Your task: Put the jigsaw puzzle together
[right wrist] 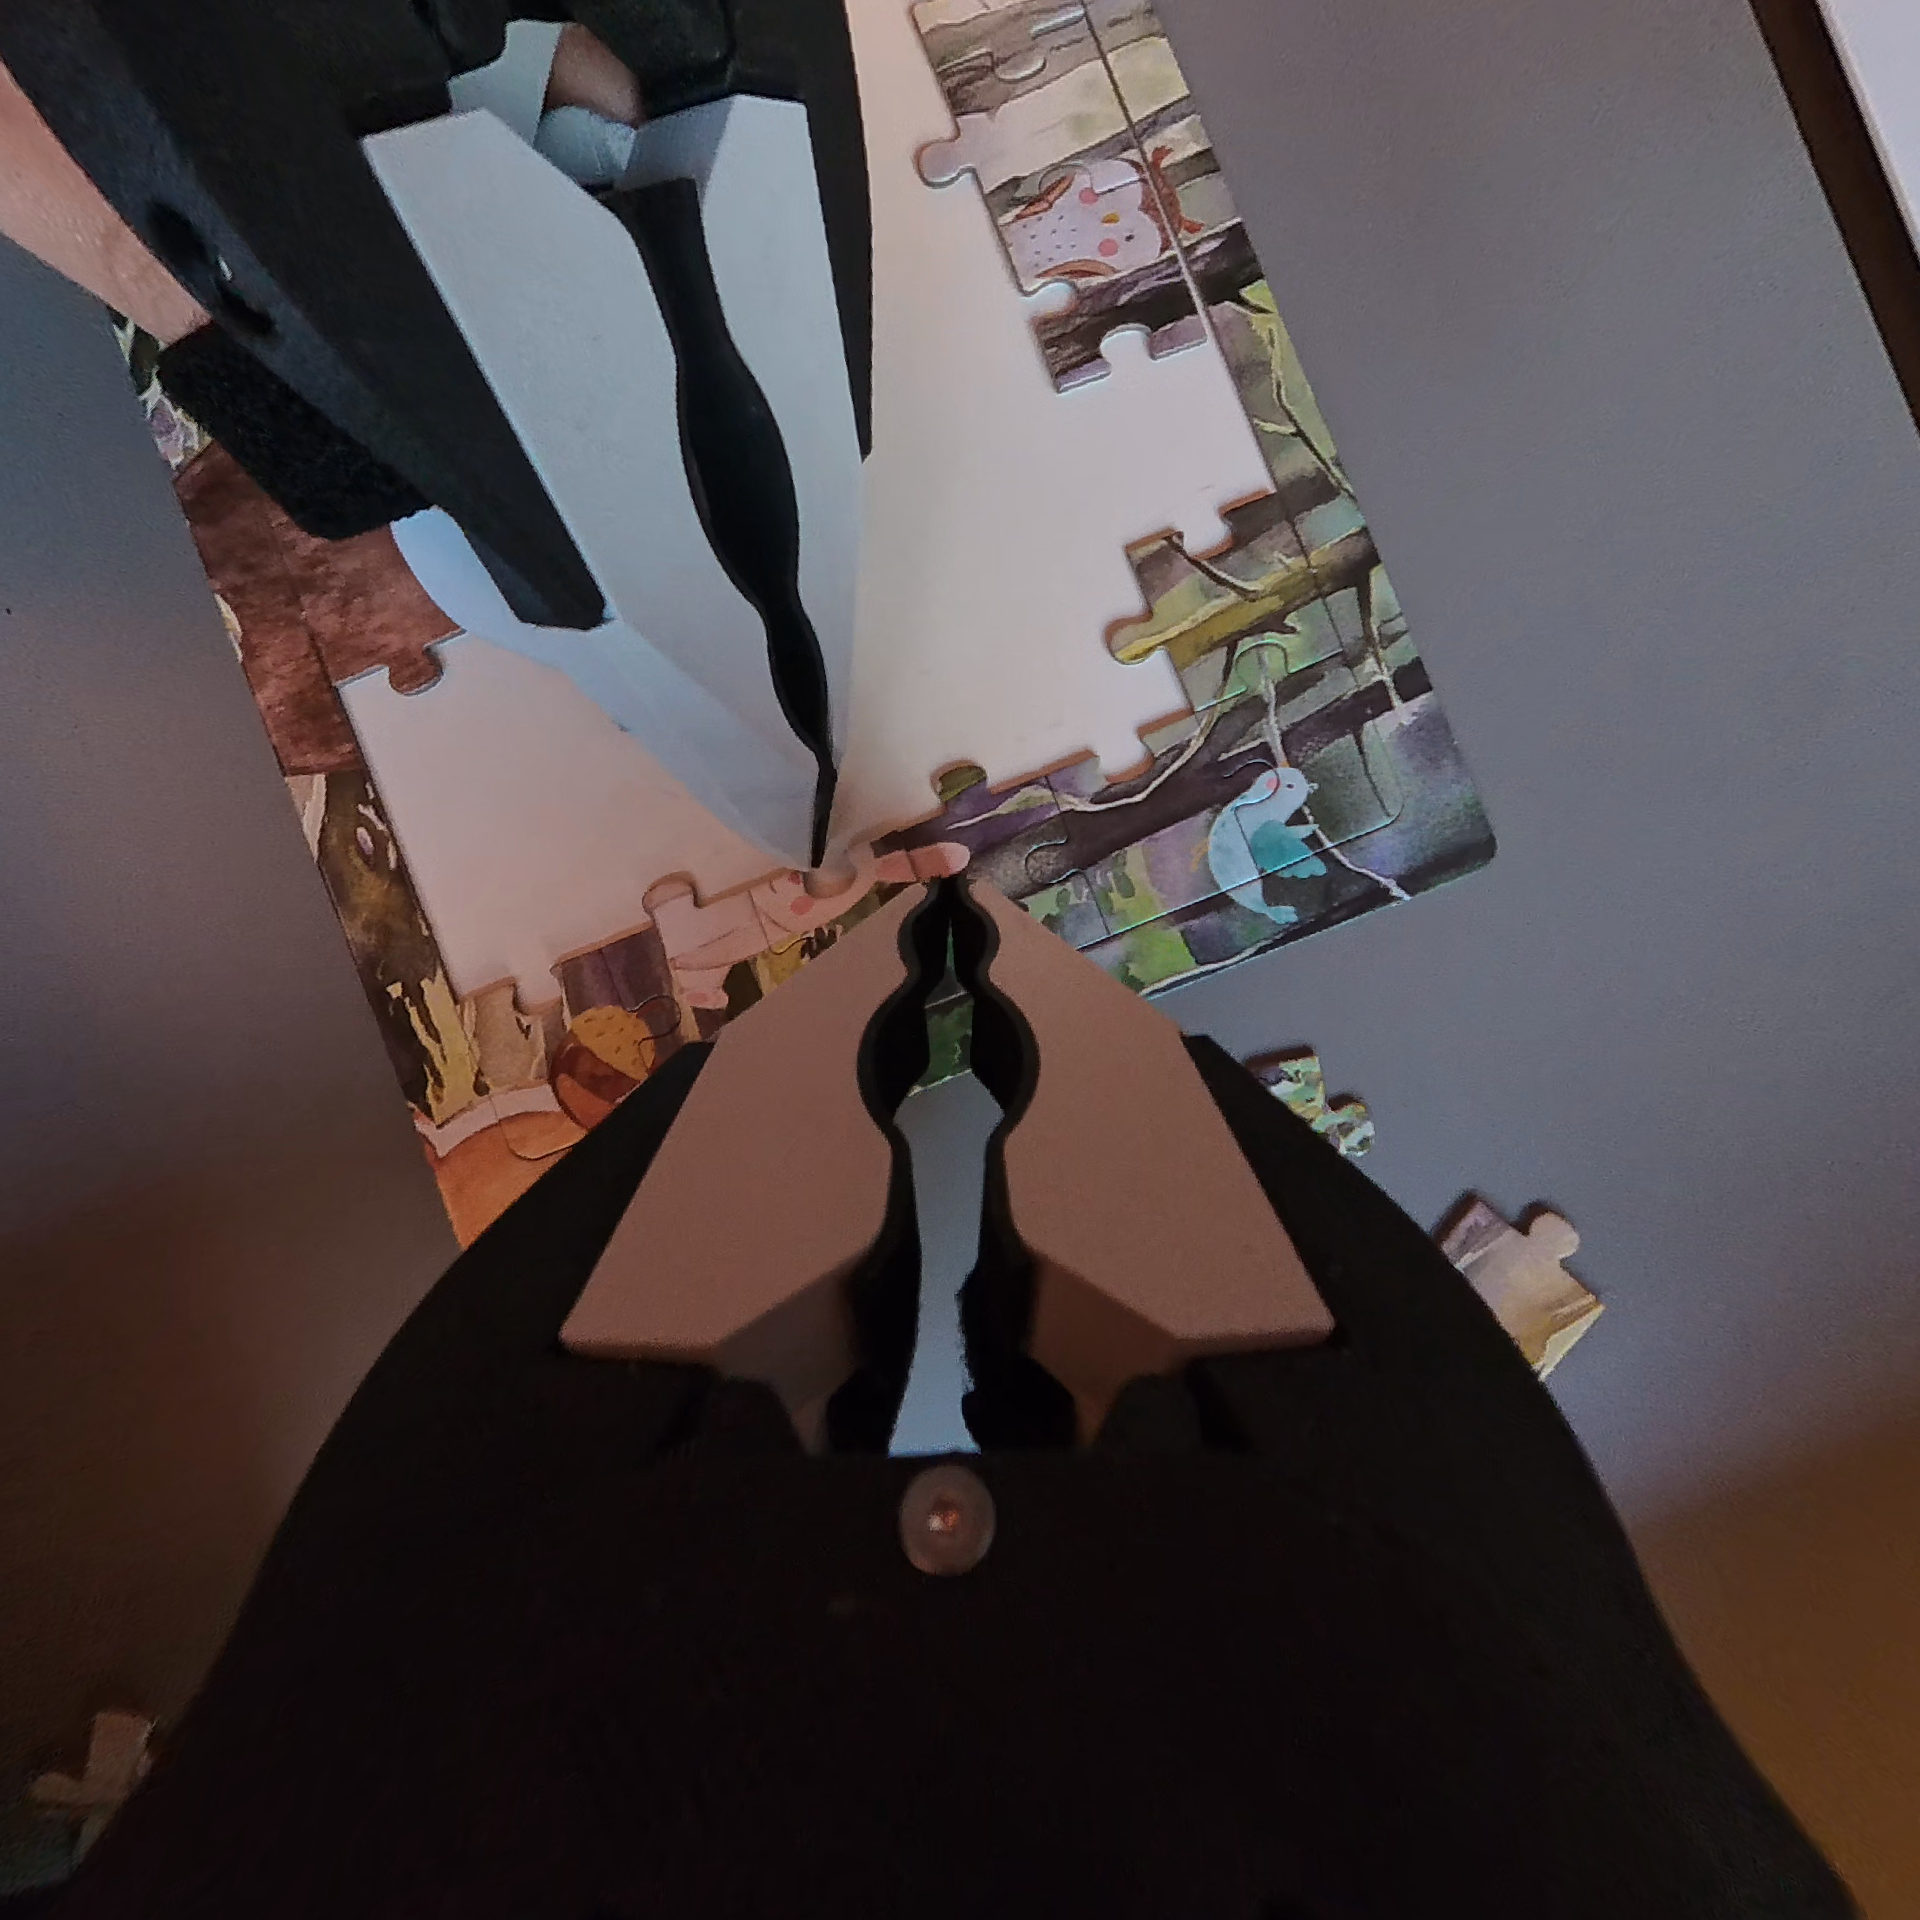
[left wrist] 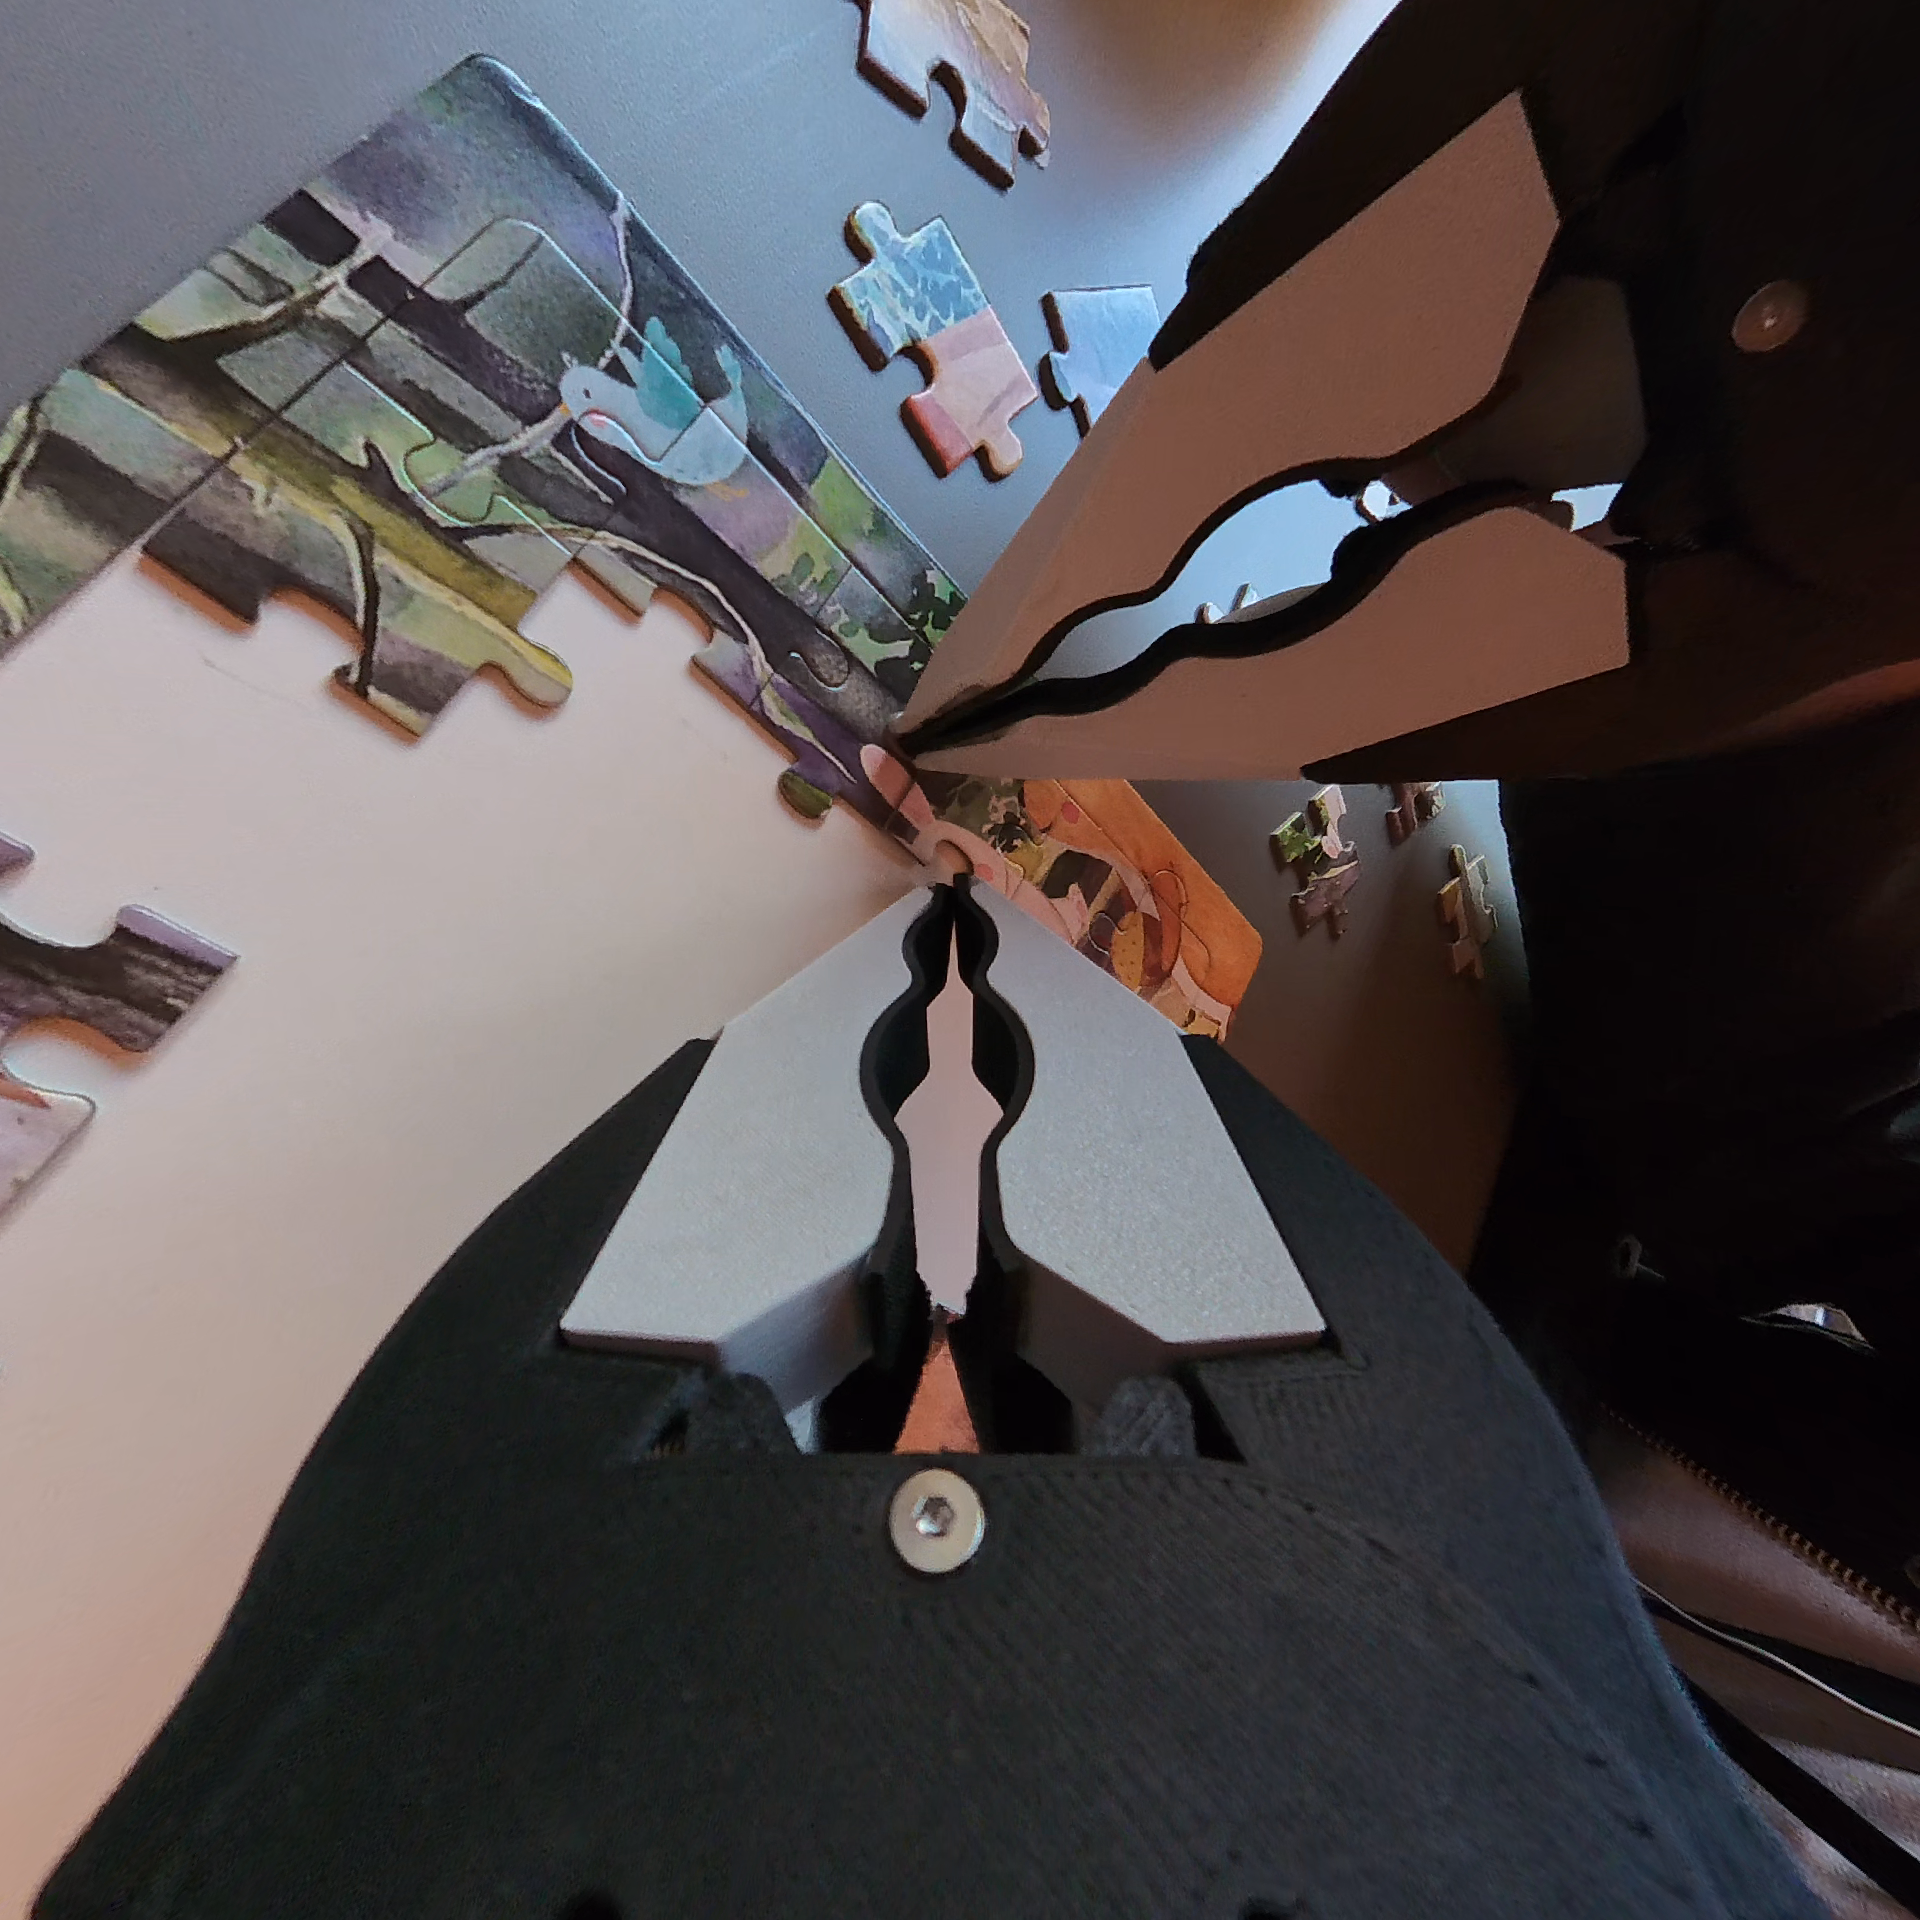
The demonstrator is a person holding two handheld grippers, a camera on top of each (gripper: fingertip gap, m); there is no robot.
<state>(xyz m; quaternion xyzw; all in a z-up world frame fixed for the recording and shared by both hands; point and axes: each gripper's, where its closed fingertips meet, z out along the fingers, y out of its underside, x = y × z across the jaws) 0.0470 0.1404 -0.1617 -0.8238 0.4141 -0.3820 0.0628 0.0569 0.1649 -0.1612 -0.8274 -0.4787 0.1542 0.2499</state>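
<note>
The puzzle (left wrist: 436, 436) is laid flat on a grey table (right wrist: 1662, 520), only its border assembled; inside that frame a bare white backing (left wrist: 364, 987) is left exposed. A blue bird (left wrist: 665, 416) is pictured on the joined strip along one edge, and an orange-brown scene (right wrist: 281, 582) on another side. The left gripper (left wrist: 954, 883) is seen with its fingers drawn together, the tips touching and only the wavy gaps farther back left between them; its tip is set down at the inner edge of the border, on or just beside a pink-and-white piece (left wrist: 914, 821). The right gripper (right wrist: 948, 883) is likewise closed to a narrow point, nothing visibly held, and is pressed to the same spot from the opposite side, so that the two tips are brought nearly together. Whether either tip pinches the piece cannot be told. Loose pieces (left wrist: 935, 343) are scattered on the table outside the frame, several near the bird edge and others (right wrist: 1517, 1278) beside the right gripper. A brown bag with a zip (left wrist: 1766, 1558) is seen at the table's edge.
</note>
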